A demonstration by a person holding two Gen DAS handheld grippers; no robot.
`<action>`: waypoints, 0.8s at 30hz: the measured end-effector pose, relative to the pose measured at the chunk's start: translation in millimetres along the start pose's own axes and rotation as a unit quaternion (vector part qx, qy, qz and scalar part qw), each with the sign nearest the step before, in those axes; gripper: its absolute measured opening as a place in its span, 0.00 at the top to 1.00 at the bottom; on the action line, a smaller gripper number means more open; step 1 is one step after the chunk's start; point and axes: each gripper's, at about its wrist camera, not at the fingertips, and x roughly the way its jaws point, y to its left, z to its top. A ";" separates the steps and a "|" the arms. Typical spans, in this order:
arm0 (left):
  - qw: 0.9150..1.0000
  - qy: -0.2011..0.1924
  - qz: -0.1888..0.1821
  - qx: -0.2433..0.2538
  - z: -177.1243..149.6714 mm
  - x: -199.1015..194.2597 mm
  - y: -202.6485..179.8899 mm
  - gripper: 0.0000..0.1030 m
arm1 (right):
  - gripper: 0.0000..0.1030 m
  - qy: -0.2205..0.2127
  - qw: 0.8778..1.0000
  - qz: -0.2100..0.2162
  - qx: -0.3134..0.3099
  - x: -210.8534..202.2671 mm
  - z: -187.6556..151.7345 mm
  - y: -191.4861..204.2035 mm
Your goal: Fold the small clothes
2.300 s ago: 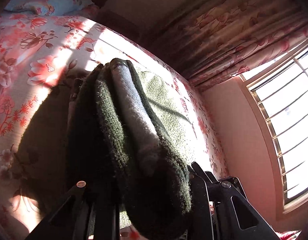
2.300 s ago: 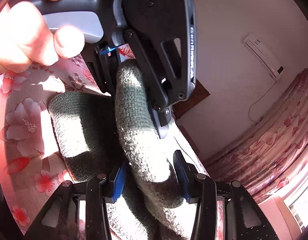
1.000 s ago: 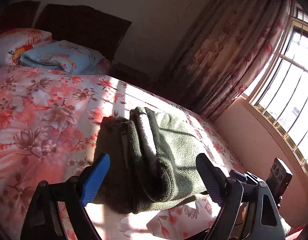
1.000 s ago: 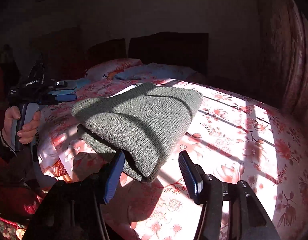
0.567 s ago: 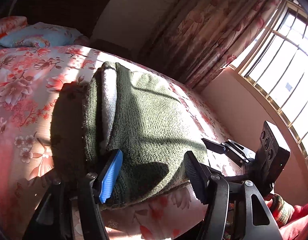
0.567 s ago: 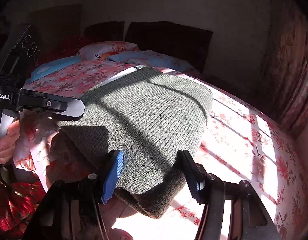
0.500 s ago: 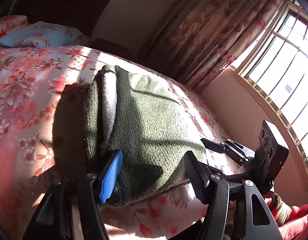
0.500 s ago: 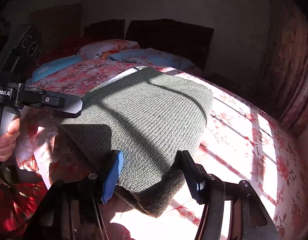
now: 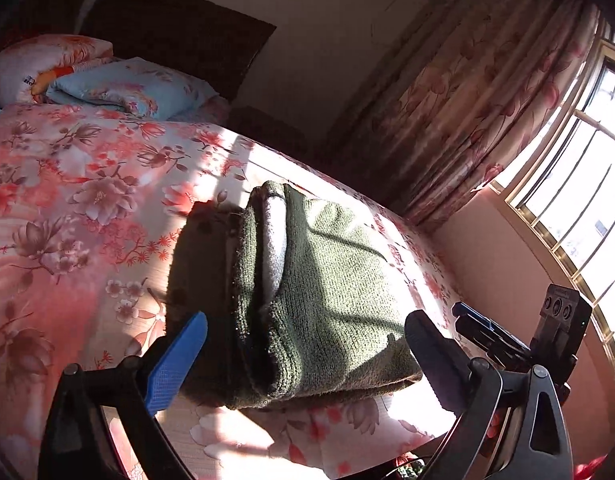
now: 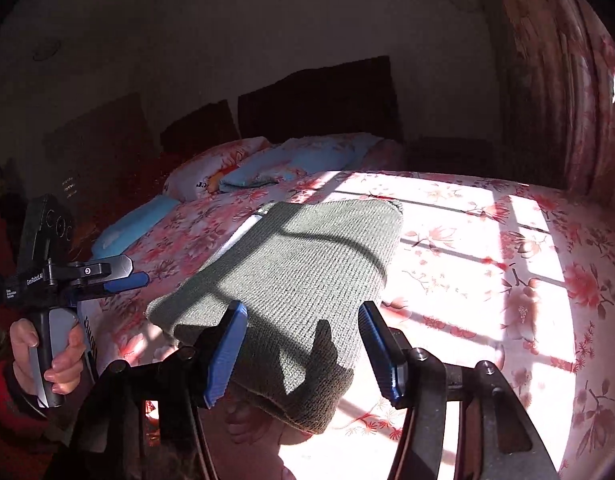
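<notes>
bed [image 9: 67, 200]: floral sheet | folded green knit garment [image 9: 327, 280] near edge | pillows [image 9: 127, 88] at head

Home bedroom: floral bedspread [image 9: 67, 184], pillows [image 9: 123, 88], curtained window [image 9: 579, 184].

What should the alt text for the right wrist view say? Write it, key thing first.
A folded grey-green knit hat lies on a floral bedsheet in window light, just beyond the open right gripper. At left, a hand holds the open left gripper clear of the hat; pillows lie behind.
</notes>
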 end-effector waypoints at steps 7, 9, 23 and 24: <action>0.995 -0.003 0.069 0.076 -0.5 25.3 -33.0 0.00 | 0.41 0.044 0.997 0.008 -0.066 28.0 -0.8 31.0; 0.996 0.001 0.062 0.057 1.3 25.9 -29.6 0.00 | 0.41 0.038 0.998 0.016 -0.056 29.6 3.6 31.8; 0.910 -0.258 0.249 0.208 9.1 -83.6 -125.9 0.00 | 0.31 -0.225 0.946 -0.114 -0.203 -112.9 17.1 81.7; 0.904 -0.272 0.251 0.216 9.5 -90.8 -134.5 0.00 | 0.26 -0.250 0.938 -0.124 -0.207 -127.4 20.5 83.5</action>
